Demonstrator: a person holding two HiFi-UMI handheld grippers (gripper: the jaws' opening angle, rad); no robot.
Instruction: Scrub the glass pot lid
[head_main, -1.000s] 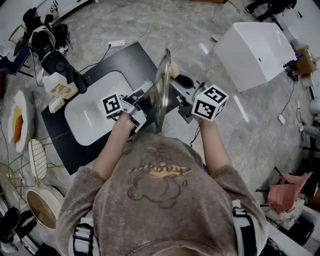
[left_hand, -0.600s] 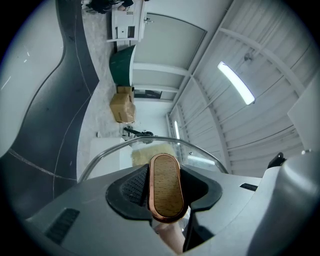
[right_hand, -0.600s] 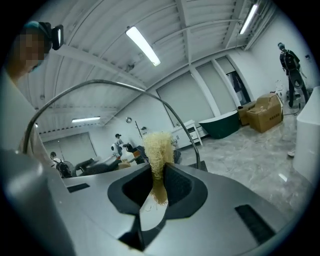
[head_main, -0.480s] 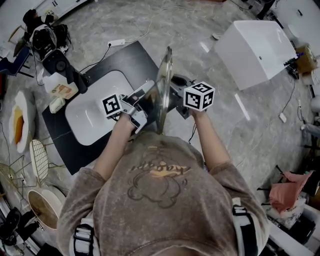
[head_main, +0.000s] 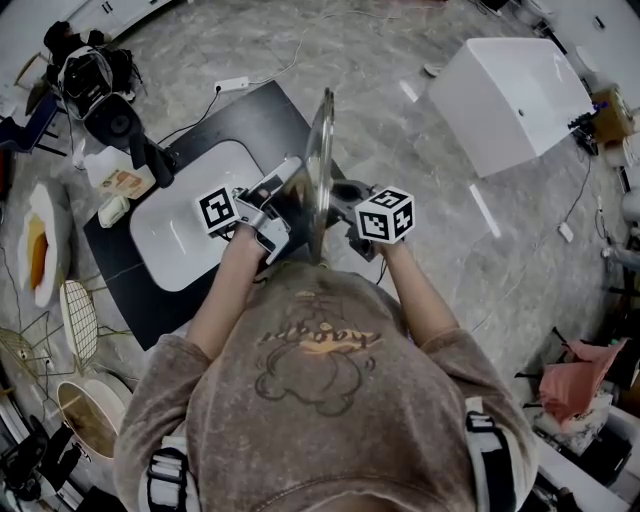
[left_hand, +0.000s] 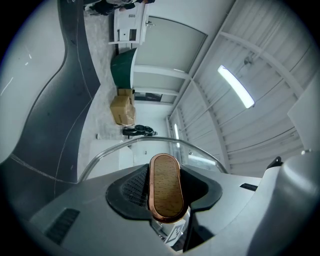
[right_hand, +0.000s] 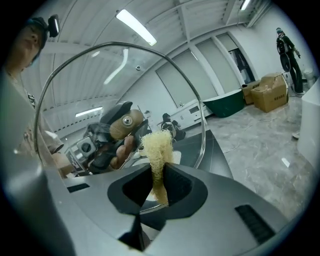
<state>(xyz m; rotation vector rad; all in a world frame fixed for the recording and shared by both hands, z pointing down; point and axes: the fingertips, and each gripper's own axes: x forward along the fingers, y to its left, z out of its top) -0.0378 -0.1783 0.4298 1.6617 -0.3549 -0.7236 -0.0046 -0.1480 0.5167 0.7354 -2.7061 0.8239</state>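
Observation:
The glass pot lid (head_main: 319, 165) stands on edge over the sink, seen edge-on in the head view. My left gripper (head_main: 283, 200) is shut on the lid's wooden knob (left_hand: 165, 186), which fills the gap between its jaws; the lid's rim (left_hand: 150, 142) arcs behind it. My right gripper (head_main: 347, 196) is on the lid's other side, shut on a pale loofah scrubber (right_hand: 157, 150). In the right gripper view the scrubber's tip lies against the glass pot lid (right_hand: 95, 85), low on its face, and the wooden knob (right_hand: 125, 125) and left gripper show through the glass.
Below the lid is a white basin (head_main: 180, 235) set in a black counter (head_main: 255, 115). A camera rig (head_main: 105, 110) stands at its far left corner. Plates (head_main: 40, 250), a wire rack (head_main: 75, 315) and a pot (head_main: 85, 415) lie at the left. A white box (head_main: 510, 95) sits on the floor at right.
My right gripper has moved down along the lid's face with the scrubber, from near the upper rim to lower on the glass. The left gripper and the lid have stayed still.

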